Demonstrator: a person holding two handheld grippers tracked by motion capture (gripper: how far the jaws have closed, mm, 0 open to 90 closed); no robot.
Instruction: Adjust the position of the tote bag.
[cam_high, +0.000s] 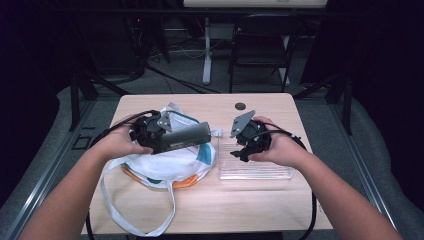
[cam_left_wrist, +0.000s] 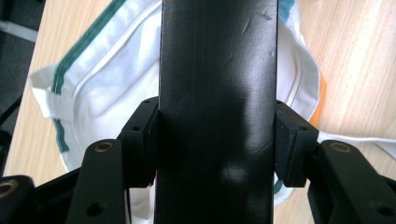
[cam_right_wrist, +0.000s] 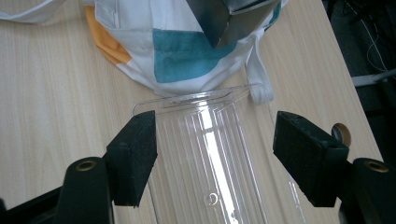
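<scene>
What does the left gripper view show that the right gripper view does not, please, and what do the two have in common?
Left gripper view: the left hand-held gripper with its jaws pressed against both sides of a long dark box, held above the cloth bag, whose green stripe runs along one edge.

Right gripper view: the right hand-held gripper, open, poised over a clear plastic tray, which lies right beside the bag's teal patch.

Both: the white cloth bag with its orange part, lying on the light wooden table, and the dark box, seen from afar in the right gripper view.
</scene>
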